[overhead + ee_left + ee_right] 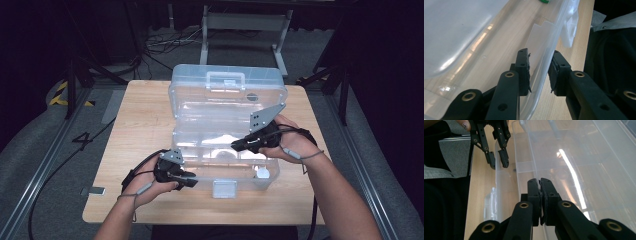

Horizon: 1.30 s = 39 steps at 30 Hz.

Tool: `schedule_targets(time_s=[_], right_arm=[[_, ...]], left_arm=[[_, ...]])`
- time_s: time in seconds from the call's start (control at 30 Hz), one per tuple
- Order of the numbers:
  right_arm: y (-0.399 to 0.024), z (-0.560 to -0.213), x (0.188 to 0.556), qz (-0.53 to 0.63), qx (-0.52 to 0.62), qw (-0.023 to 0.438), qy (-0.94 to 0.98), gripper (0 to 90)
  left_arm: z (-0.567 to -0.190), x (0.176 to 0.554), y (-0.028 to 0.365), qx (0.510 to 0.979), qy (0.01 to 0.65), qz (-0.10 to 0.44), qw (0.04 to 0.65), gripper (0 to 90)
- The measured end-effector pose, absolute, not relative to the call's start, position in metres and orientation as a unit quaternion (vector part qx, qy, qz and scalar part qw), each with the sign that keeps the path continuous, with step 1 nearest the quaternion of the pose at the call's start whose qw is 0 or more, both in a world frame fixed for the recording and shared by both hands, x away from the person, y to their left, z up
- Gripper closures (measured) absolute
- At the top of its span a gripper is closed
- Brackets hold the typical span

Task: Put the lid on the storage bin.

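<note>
A clear plastic box (235, 172) stands on the wooden table (140, 125) with its lid (225, 95) swung up at the back. My left gripper (192, 179) is at the box's front left corner. Its jaws straddle the front wall (541, 67), one pad inside and one outside, with gaps showing, so it is open. It also appears across the box from the other hand (497, 161). My right gripper (235, 146) reaches into the box from the right. Its jaws (539, 186) are pressed together on the thin clear edge of an inner tray (532, 150).
A white latch (224, 189) hangs on the box's front wall. A small white round thing (262, 173) lies in the box's right front corner, and something green (545, 1) sits inside farther along. Metal frames and cables stand on the floor beyond the table.
</note>
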State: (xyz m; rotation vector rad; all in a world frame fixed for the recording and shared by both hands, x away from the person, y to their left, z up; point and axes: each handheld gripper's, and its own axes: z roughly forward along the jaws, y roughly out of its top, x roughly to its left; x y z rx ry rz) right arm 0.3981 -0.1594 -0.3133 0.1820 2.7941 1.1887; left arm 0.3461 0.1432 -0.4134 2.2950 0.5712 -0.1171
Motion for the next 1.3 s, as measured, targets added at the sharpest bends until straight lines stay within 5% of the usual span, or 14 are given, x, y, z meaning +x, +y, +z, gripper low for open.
schedule_targets(time_s=[0.77,1.3], right_arm=[[-0.159,-0.316,0.395,0.387,0.046,0.051,0.919,88.1],[-0.159,-0.317,0.393,0.385,0.041,0.054,0.920,88.3]], left_arm=[[-0.403,0.343,0.148,0.891,0.231,-0.050,0.388,65.0],[-0.355,0.335,0.177,0.862,0.244,-0.042,0.441,74.4]])
